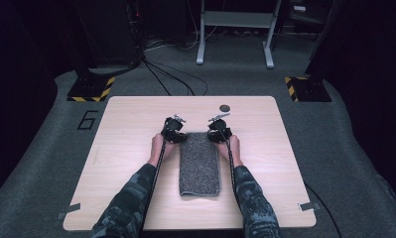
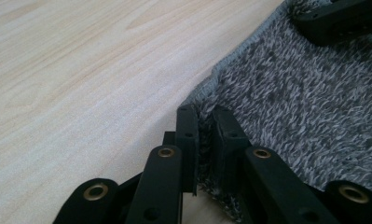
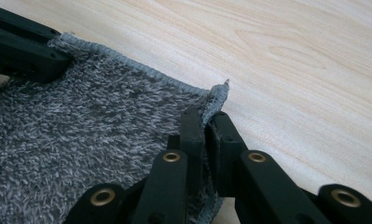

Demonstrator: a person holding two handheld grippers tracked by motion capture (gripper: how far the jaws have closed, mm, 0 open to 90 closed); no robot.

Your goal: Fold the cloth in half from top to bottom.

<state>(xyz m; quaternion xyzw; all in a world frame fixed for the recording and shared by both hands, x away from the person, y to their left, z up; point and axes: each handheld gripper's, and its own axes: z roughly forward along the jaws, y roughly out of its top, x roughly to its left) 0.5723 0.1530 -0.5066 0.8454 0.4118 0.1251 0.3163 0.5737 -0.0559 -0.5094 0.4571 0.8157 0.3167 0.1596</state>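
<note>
- High view showed the grey towel [image 1: 199, 163] lying folded into a long strip on the bare wood of the desk [image 1: 131, 148], with your two hands at its far end.
- Your left gripper [image 1: 173, 130] sat at the towel's far left corner; in the left gripper view its jaws were nearly closed, pinching the towel's hemmed edge [image 2: 204, 135] between them.
- Your right gripper [image 1: 219, 130] sat at the towel's far right corner; in the right gripper view its jaws were likewise clamped on that corner [image 3: 207, 126], the hem curling up just beyond the tips.
- Judging by that, you were at the grasping step, both far corners taken and the towel flat on the desk, not yet lifted.
- Your next move probably called for raising both corners together, level, and carrying them toward the towel's near end, without either pinch slipping.
</note>
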